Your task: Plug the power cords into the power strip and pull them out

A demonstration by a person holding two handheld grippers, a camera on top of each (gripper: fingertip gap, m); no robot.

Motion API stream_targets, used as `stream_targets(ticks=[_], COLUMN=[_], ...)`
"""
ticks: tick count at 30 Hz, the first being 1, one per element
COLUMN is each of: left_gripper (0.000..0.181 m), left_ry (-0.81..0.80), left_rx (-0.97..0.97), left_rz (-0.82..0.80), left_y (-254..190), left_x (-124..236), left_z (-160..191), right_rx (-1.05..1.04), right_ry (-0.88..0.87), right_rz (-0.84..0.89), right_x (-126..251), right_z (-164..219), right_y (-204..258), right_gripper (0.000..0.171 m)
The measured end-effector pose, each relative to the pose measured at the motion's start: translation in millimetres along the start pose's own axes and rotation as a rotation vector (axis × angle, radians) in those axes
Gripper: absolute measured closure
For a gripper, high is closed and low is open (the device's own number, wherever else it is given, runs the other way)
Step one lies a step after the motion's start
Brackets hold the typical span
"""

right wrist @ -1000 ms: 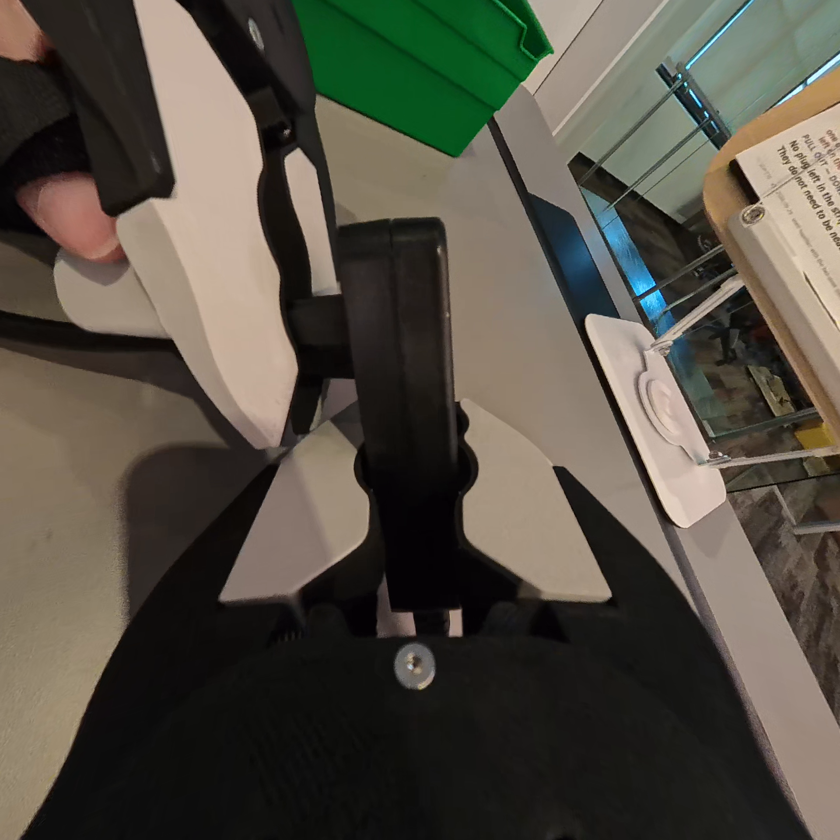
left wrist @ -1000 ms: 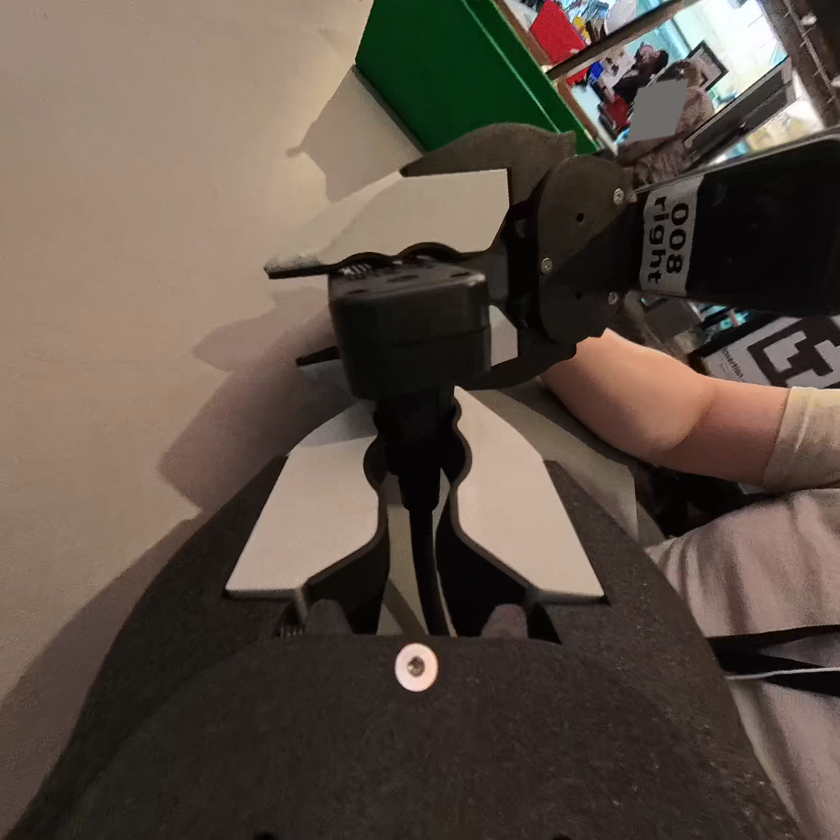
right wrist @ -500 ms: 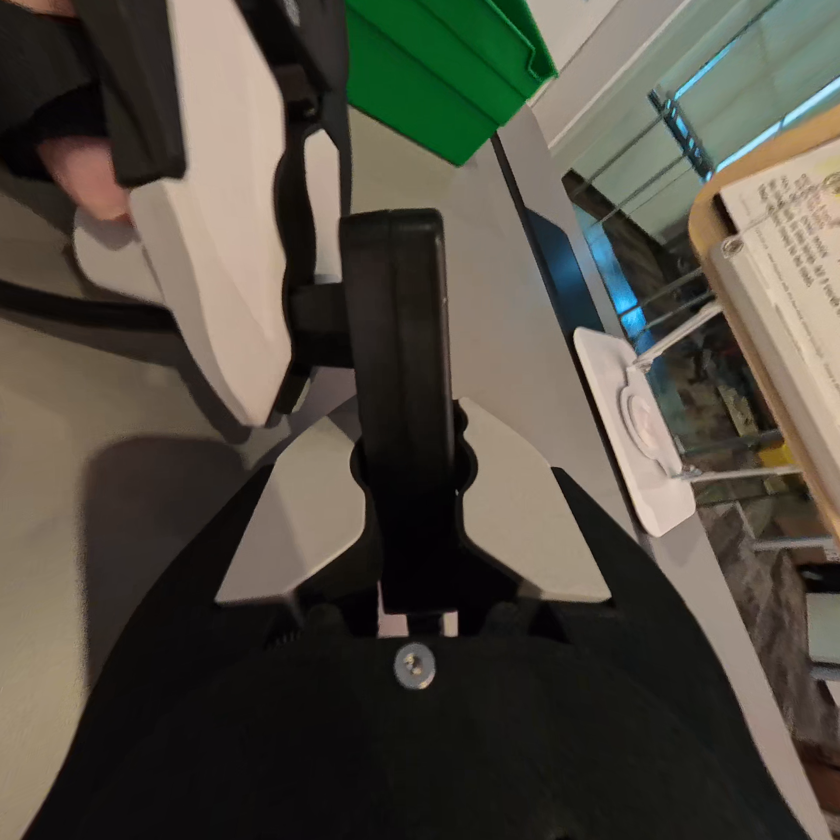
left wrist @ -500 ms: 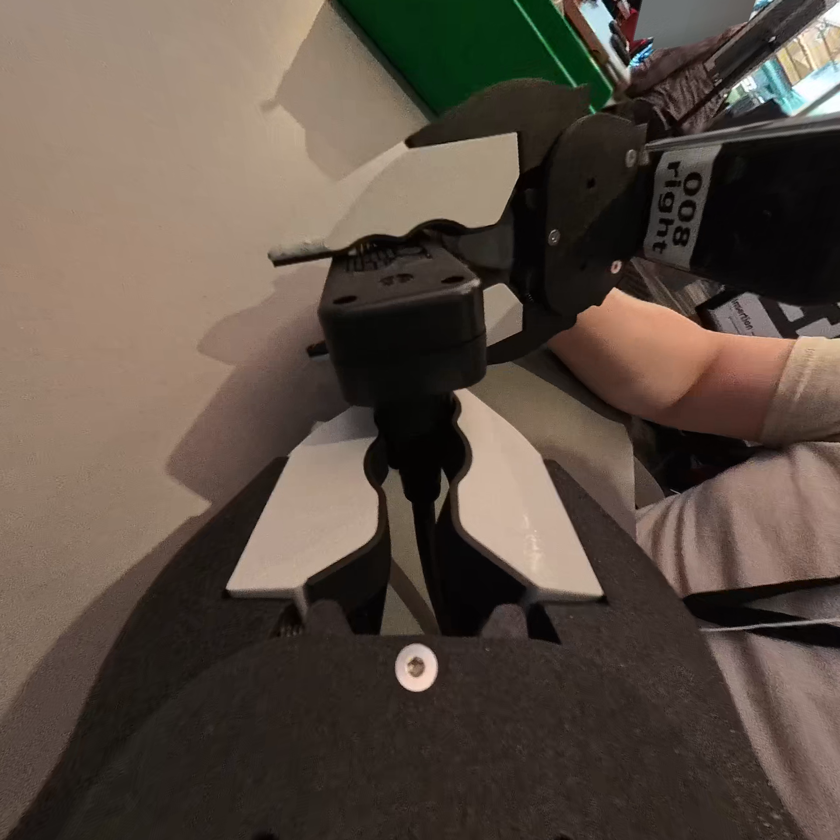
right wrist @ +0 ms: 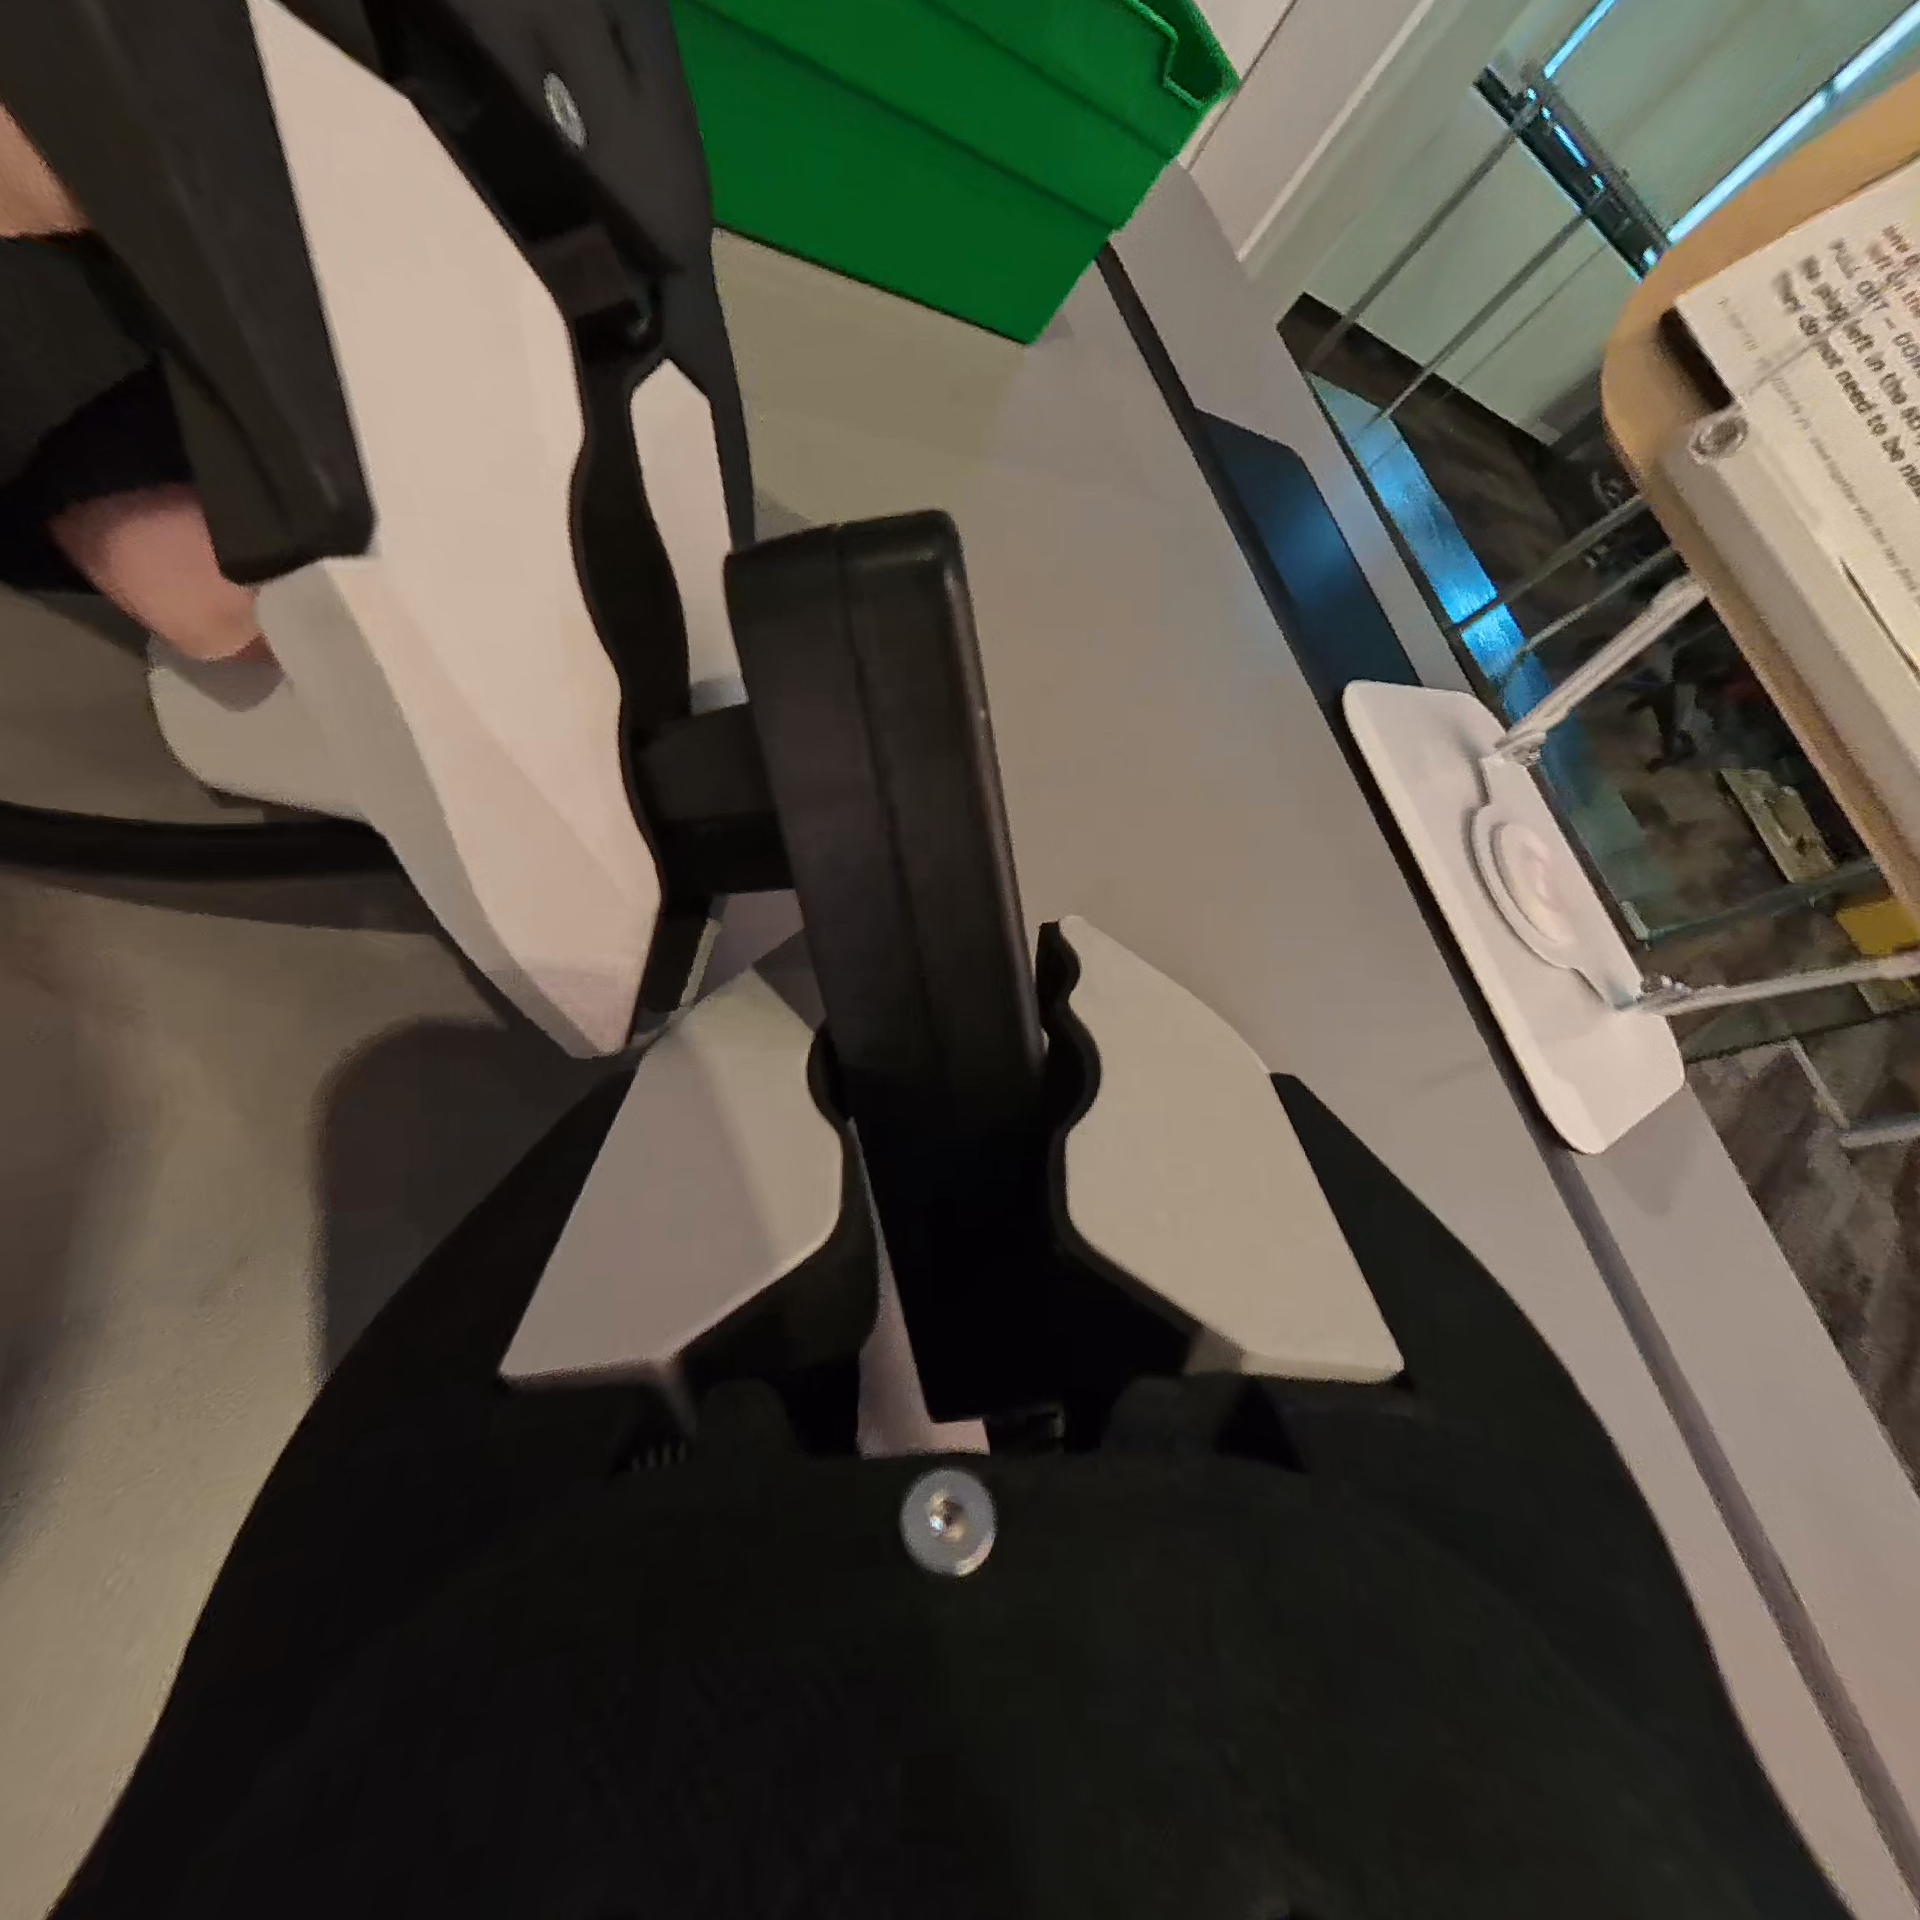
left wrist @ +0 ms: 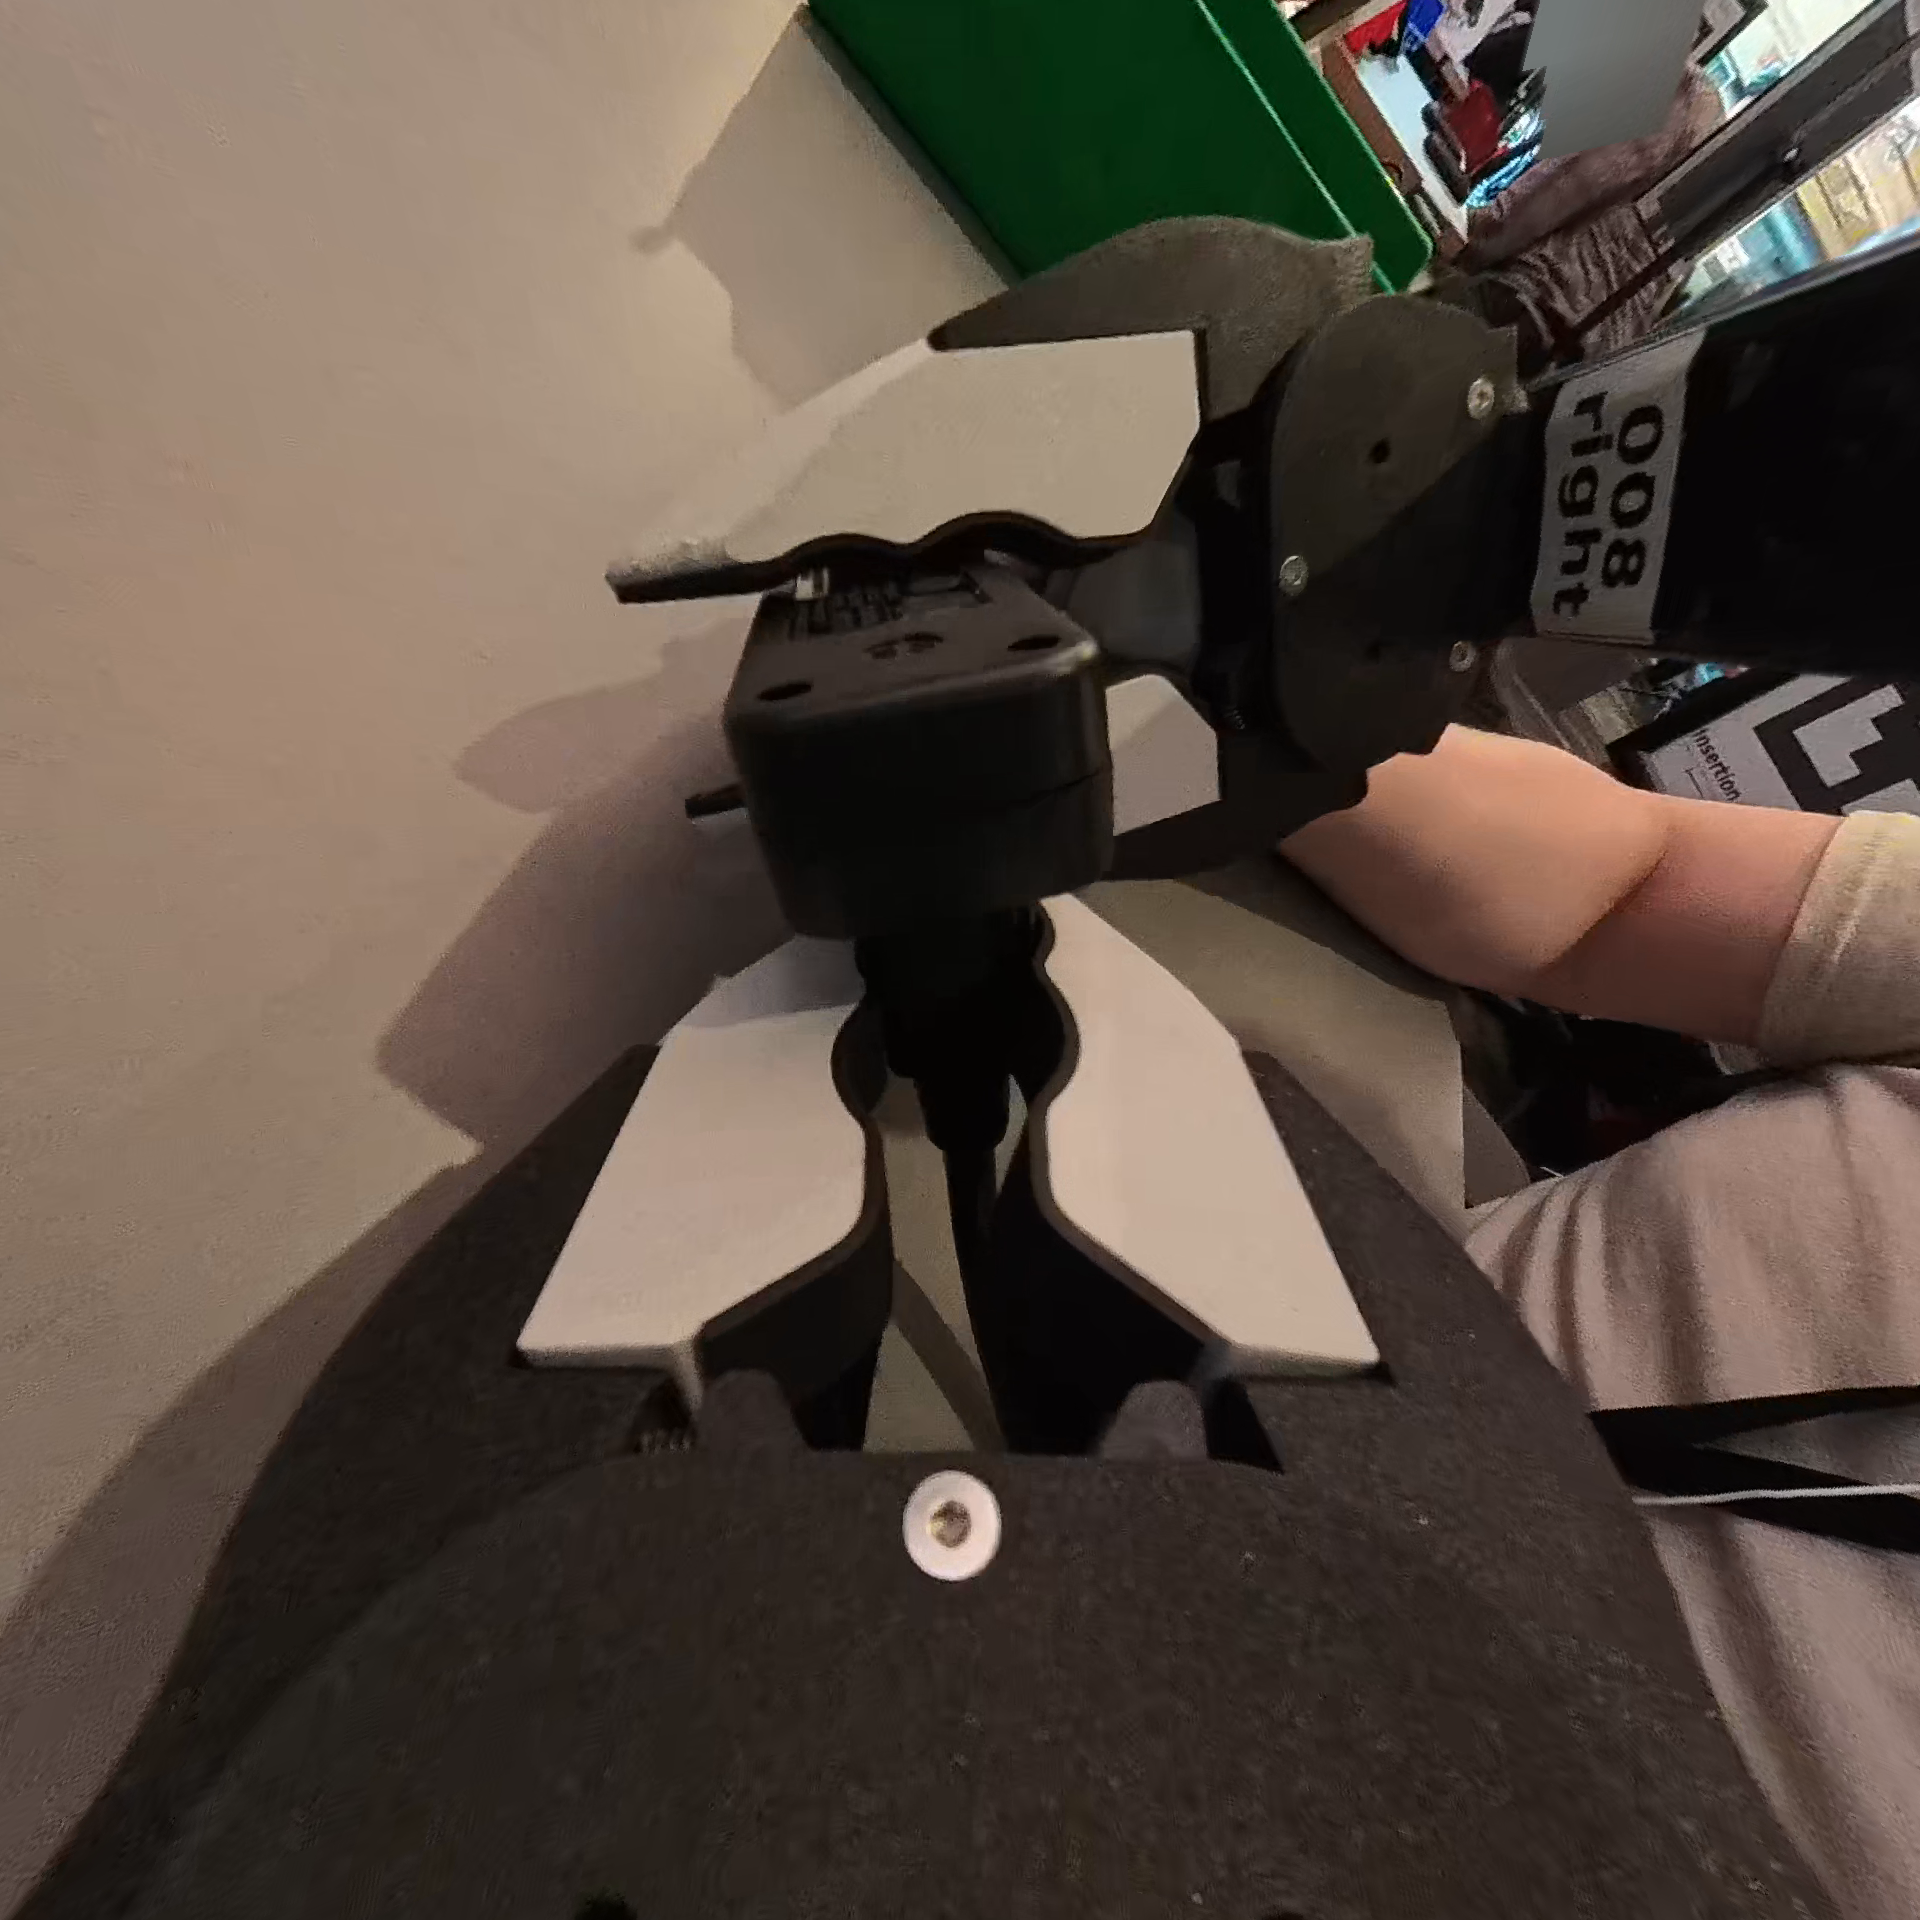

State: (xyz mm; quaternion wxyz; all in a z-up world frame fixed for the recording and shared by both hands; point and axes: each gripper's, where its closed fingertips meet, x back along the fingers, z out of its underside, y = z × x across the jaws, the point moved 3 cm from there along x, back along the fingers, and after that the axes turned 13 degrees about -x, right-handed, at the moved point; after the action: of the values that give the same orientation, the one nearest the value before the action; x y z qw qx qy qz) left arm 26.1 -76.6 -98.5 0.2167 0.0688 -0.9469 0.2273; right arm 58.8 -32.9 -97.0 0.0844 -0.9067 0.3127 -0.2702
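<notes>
- My left claw (left wrist: pixel 951 1023) is closed on the black plug (left wrist: pixel 940 977), its grey fingers (left wrist: pixel 717 1184) pinching the neck where the cord (left wrist: pixel 971 1226) runs back between them toward me.
- The plug sits in the power strip (left wrist: pixel 920 769), which shows in my left view as a black block at 12 o'clock from my fingertips, held up off the table (left wrist: pixel 260 520).
- My right claw (right wrist: pixel 940 1081) is clamped across the narrow body of the power strip (right wrist: pixel 894 831), one finger (right wrist: pixel 1184 1174) pressed on each flat side; the strip rises toward 12 o'clock in this view, leaning slightly to 11.
- In my right view the left claw (right wrist: pixel 665 790) comes in from 10 o'clock, with the plug (right wrist: pixel 707 779) touching the strip's left face and the cord (right wrist: pixel 156 842) trailing off toward 9 o'clock.
- In my left view the right claw (left wrist: pixel 997 623) reaches in from 2 o'clock, its fingers above and below the strip.
- A green bin (right wrist: pixel 935 156) stands on the table (right wrist: pixel 1195 727) at 12 o'clock in my right view; in my left view it (left wrist: pixel 1091 114) is at 1 o'clock.
- A white flat base (right wrist: pixel 1507 894) lies at the table edge at 3 o'clock in my right view.
- A forearm (left wrist: pixel 1538 894) and pale sleeve (left wrist: pixel 1849 935) show at 3 o'clock in my left view.
</notes>
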Motion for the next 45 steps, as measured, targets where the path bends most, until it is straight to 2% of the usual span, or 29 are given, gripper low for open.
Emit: stream_targets(ticks=[7, 15, 19, 23, 27, 31, 35, 38, 42, 45], left_gripper=[0.16, 0.16, 0.16, 0.16, 0.161, 0.161, 0.161, 0.161, 0.159, 0.159], left_ry=[0.061, 0.077, 0.179, 0.164, 0.121, 0.074, 0.061, 0.052, 0.06, 0.07], left_rx=[-0.021, -0.038, -0.061, -0.007, 0.14, 0.248, 0.255, 0.268, 0.145, 0.108], left_rz=[0.051, -0.001, -0.05, -0.016, 0.014, 0.043, 0.043, 0.038, -0.088, -0.115], left_y=[-4, -4, 2, -1, 5, 12, 14, 17, 20, 19], left_x=[-1, -4, -9, -9, -8, -8, -8, -8, -9, -10], left_z=[3, 3, 15, 14, 14, 16, 16, 17, 16, 16], right_rx=[0.035, -0.024, 0.058, 0.158, 0.119, 0.139, 0.031, 0.067, -0.037, -0.095], right_ry=[-0.035, -0.037, 0.075, 0.096, 0.07, 0.039, -0.018, -0.025, -0.014, -0.049], right_rz=[-0.078, -0.137, -0.171, -0.176, -0.222, -0.164, -0.187, -0.163, -0.172, -0.205], right_x=[8, 8, 1, 7, 25, 17, 19, 15, 13, 14], right_z=[9, 12, 19, 5, -5, -5, -20, -19, -18, -17], right_y=[-1, -1, 6, 13, 8, 9, 7, 9, 3, 3], right_gripper=[0.137, 0.136, 0.137, 0.134, 0.137, 0.142, 0.143, 0.145, 0.142, 0.143])
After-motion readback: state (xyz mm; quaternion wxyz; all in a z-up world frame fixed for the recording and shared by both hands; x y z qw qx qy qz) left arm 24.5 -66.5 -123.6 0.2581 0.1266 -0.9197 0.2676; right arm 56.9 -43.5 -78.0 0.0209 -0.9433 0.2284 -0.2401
